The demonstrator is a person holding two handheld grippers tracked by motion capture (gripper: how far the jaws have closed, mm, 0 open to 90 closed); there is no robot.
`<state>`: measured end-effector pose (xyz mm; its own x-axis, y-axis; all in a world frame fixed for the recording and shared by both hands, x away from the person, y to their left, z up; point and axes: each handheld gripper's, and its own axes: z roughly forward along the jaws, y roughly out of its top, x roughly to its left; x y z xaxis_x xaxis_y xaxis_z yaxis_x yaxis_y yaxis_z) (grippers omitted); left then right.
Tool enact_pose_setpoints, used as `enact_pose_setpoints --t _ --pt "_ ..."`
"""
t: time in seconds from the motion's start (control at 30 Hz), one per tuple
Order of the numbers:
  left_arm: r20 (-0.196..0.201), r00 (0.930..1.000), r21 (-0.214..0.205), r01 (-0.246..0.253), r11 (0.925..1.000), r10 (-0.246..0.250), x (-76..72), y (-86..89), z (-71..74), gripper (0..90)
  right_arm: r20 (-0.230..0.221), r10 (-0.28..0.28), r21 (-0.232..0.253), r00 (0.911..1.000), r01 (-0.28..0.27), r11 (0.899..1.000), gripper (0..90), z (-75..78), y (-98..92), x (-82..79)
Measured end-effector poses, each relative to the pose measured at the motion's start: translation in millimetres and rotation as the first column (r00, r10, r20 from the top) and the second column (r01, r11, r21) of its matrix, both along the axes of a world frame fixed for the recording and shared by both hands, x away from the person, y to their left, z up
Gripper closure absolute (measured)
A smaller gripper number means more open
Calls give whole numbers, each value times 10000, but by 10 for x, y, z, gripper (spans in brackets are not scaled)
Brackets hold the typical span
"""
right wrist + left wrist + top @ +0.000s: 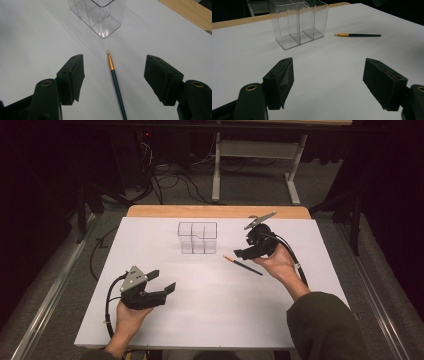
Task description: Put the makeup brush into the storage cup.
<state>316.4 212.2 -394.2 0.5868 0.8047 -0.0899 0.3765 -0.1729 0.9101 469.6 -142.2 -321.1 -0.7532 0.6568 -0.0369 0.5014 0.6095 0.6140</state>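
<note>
A thin paintbrush (243, 265) with a dark green handle, gold ferrule and pale tip lies flat on the white table (210, 320), right of a clear plastic organizer (197, 238) with several compartments. My right gripper (243, 247) hovers over the brush, open. In the right gripper view the brush (116, 82) runs up the middle between the wide jaws of the right gripper (115, 58), untouched, its tip toward the organizer (100, 15). My left gripper (162, 281) rests open at the front left with nothing between its jaws. From the left gripper (328, 62), the organizer (299, 23) and brush (358, 35) lie farther off.
A wooden strip (215, 211) borders the table's far edge. Beyond it on the floor are cables (170, 180) and the legs of a white stand (250, 165). White tabletop (332, 75) stretches between the two grippers.
</note>
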Motion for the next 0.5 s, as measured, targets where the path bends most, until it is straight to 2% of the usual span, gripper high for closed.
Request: enact_pose_setpoints --t 0.1,0.27,0.4,0.5 --pt "7 10000 -12 -10 10000 10 0 -1 0 254 -53 -90 -263 9999 88 9996 350 19 35 1" --pt "3 10000 6 15 10000 -15 3 -3 -1 253 -10 116 -853 9999 -116 9963 377 37 90 23" --pt "12 10000 -10 15 10000 -15 2 1 -1 253 -501 313 -907 9983 -358 9952 416 32 115 54" --pt "3 10000 -4 12 10000 -12 2 -1 0 253 -840 254 -1310 9961 -363 9907 426 16 151 57"
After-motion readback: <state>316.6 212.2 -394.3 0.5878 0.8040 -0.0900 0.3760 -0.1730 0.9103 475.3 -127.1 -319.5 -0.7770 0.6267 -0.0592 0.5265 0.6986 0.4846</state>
